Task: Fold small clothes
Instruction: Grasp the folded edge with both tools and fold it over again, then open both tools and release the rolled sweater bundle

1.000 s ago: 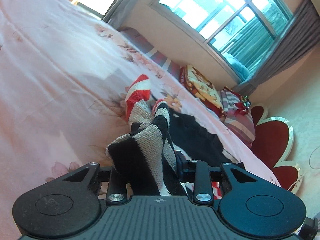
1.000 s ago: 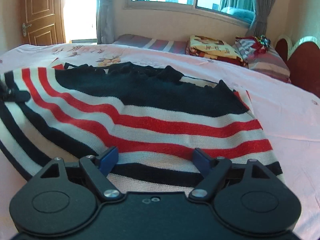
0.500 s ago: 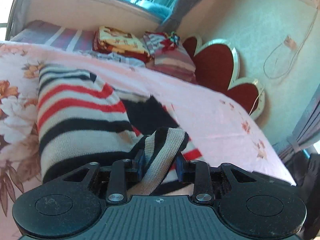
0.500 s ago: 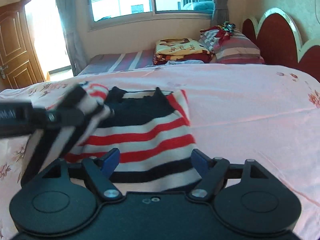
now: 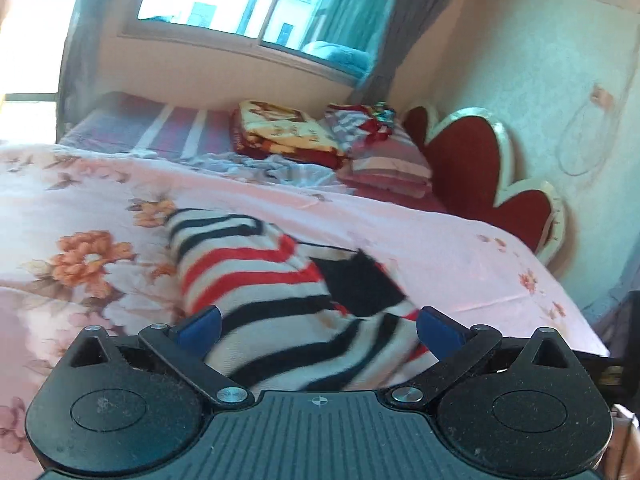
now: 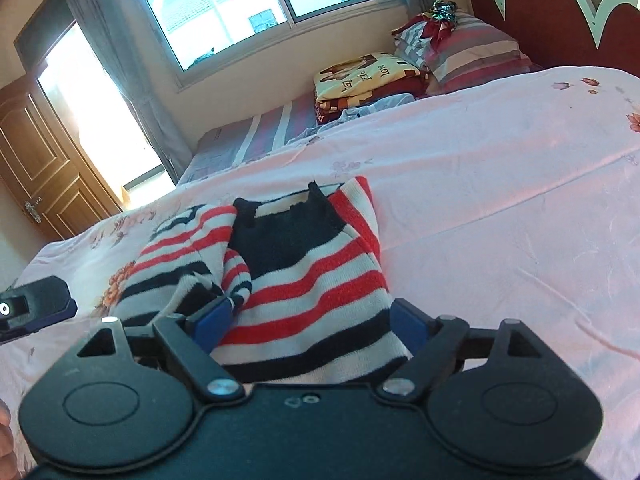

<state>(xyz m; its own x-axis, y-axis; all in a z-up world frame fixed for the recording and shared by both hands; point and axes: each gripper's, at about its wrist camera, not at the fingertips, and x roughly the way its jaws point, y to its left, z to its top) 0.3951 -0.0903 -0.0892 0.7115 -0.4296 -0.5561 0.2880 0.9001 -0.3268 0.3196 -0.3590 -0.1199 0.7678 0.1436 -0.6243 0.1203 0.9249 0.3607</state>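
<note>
Your sweater [image 6: 304,276], striped red, white and black, lies folded on the bed [image 6: 500,184]. Your left gripper [image 5: 318,326] just sprang wide, empty; right gripper [image 6: 308,320] widening, gripping nothing.

Striped knit sweater [image 6: 304,280] is lying on the pink floral bedspread [image 6: 500,208], partly folded. Pattern: white/cream with red and black stripes, plus a solid black panel [image 6: 280,236] at the chest running up to the neckline. One striped sleeve [image 6: 188,268] is lying folded across the body on the left side in the right wrist view, bunched and rumpled rather than flat, with its cuff end curling near the hem. The right-hand edge is lying turned inward, showing a red-striped border. The hem is sitting nearest both cameras, the neckline farthest. In the left wrist view the sweater [image 5: 280,292] is showing blurred.
</note>
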